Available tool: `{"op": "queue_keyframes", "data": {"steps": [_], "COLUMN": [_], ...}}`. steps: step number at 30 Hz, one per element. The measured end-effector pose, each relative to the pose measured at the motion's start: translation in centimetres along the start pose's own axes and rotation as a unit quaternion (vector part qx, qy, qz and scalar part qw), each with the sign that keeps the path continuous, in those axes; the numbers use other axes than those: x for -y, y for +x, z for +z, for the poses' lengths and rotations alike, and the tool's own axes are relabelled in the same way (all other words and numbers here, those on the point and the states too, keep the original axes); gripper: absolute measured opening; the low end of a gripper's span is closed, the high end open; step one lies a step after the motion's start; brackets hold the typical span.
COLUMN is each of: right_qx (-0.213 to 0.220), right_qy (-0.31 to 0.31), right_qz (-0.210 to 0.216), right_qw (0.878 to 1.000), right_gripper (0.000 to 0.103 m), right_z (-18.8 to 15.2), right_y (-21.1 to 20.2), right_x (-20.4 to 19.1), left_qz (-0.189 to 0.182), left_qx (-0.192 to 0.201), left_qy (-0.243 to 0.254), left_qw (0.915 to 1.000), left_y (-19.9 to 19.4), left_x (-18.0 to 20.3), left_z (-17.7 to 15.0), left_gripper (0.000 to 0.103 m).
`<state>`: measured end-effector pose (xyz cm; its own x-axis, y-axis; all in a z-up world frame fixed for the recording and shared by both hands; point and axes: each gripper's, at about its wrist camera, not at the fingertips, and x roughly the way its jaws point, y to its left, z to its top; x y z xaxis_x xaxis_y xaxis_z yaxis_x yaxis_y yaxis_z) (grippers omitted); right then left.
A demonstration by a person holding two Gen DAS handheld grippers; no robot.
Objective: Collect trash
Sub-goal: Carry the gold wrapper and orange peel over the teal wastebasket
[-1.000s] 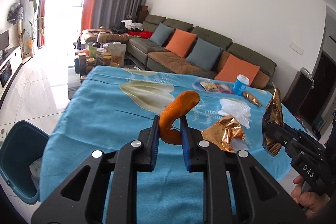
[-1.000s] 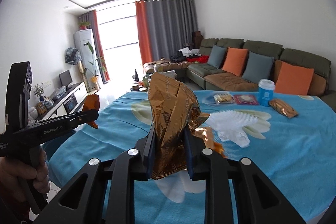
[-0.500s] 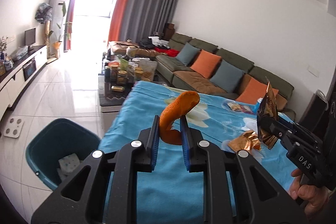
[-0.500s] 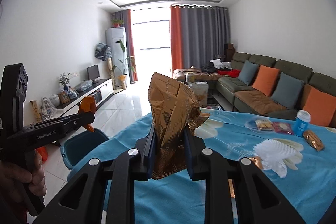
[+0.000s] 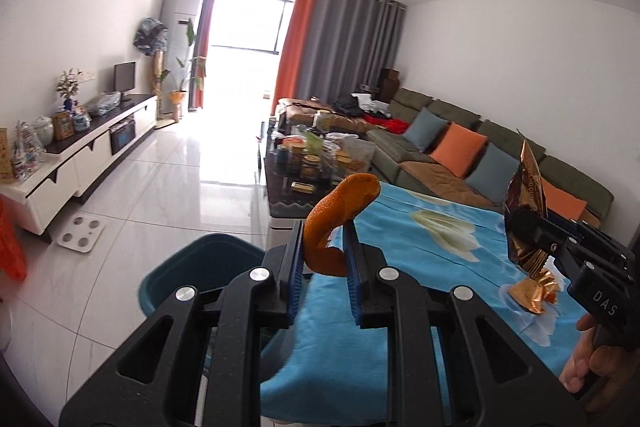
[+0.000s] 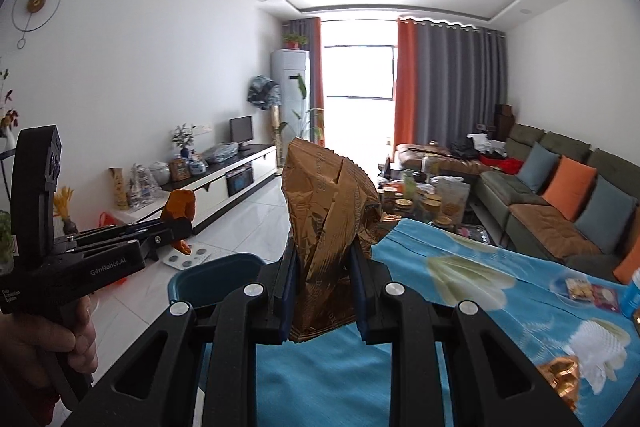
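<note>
My left gripper is shut on a curled orange peel, held above the left end of the blue-clothed table. It also shows in the right wrist view. My right gripper is shut on a crumpled brown-gold wrapper, also seen at the right of the left wrist view. A dark teal bin stands on the floor just beyond the table's left end, below both grippers.
On the table lie another gold wrapper, a white foam net, snack packets and a blue cup. A cluttered coffee table, sofa, white TV cabinet and floor scale surround it.
Both grippers have swung left from over the table toward its left end, each still holding its trash. The teal bin has come into view below them.
</note>
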<state>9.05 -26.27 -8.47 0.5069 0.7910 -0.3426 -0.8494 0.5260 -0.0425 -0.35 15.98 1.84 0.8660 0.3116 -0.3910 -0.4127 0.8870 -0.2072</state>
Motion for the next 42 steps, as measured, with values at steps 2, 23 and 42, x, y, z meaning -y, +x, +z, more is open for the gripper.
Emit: {"op": "queue_keyframes", "data": {"steps": [2, 23, 42], "right_qx": [-0.006, -0.117, -0.256], "right_qy": [-0.005, -0.054, -0.044], "right_qz": [0.014, 0.111, 0.142], "right_qw": [1.0, 0.985, 0.955], "right_gripper": [0.022, 0.022, 0.022], "right_z": [0.2, 0.6, -2.3], "right_y": [0.9, 13.1, 23.2], "right_x": [-0.8, -7.0, -8.6], "left_qz": [0.013, 0.077, 0.088], "left_qx": [0.0, -0.063, -0.15], "left_qy": [-0.004, -0.046, -0.072], "left_qw": [0.9999, 0.994, 0.982], "left_y": [-0.4, 4.1, 18.2], "left_x": [-1.2, -10.0, -13.7], "left_z": [0.1, -2.5, -6.7], "left_gripper": [0.019, 0.019, 0.019]}}
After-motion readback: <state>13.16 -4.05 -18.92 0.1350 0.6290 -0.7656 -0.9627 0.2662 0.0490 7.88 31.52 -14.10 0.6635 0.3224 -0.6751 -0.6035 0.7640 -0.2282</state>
